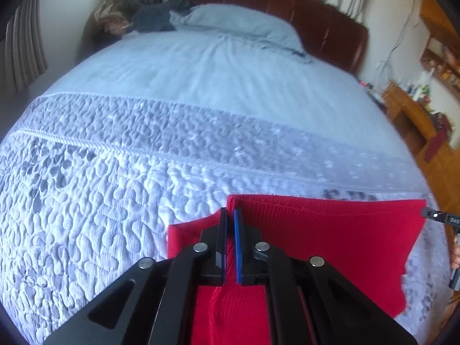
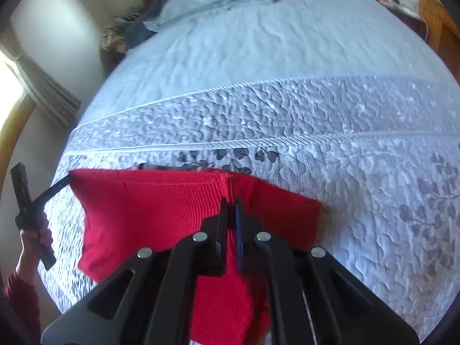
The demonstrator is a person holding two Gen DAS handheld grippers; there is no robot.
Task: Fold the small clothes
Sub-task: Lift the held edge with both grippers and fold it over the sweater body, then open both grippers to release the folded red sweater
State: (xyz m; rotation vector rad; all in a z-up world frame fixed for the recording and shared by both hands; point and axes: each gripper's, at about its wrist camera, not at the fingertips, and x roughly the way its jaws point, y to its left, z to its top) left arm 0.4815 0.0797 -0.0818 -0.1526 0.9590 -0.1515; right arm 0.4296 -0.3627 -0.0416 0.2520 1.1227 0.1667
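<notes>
A big bed [image 1: 201, 80] is filling the room, and a bumpy quilt [image 1: 100, 201] with grey leaf shapes is lying over its near half. A pale blue pillow [image 1: 241, 23] is resting at the far end, touching a dark red headboard [image 1: 316, 14]. A heap of dark clothes [image 1: 155, 17] is sitting just beside the pillow. A wooden shelf [image 1: 414, 112] is standing beside the bed. Curtains [image 2: 49, 86] are hanging by a bright window.

Your left tongs [image 1: 230, 215] and their linkage hide the near part of the red knit garment [image 1: 330, 235], and its bottom runs off the frame's lower edge. The clutter on the wooden shelves [image 1: 431, 86] at right is too small and blurred to name, perhaps ornaments. In the right wrist view, the garment's lower hem [image 2: 221, 316] is likewise hidden under the right tongs [image 2: 231, 210].
</notes>
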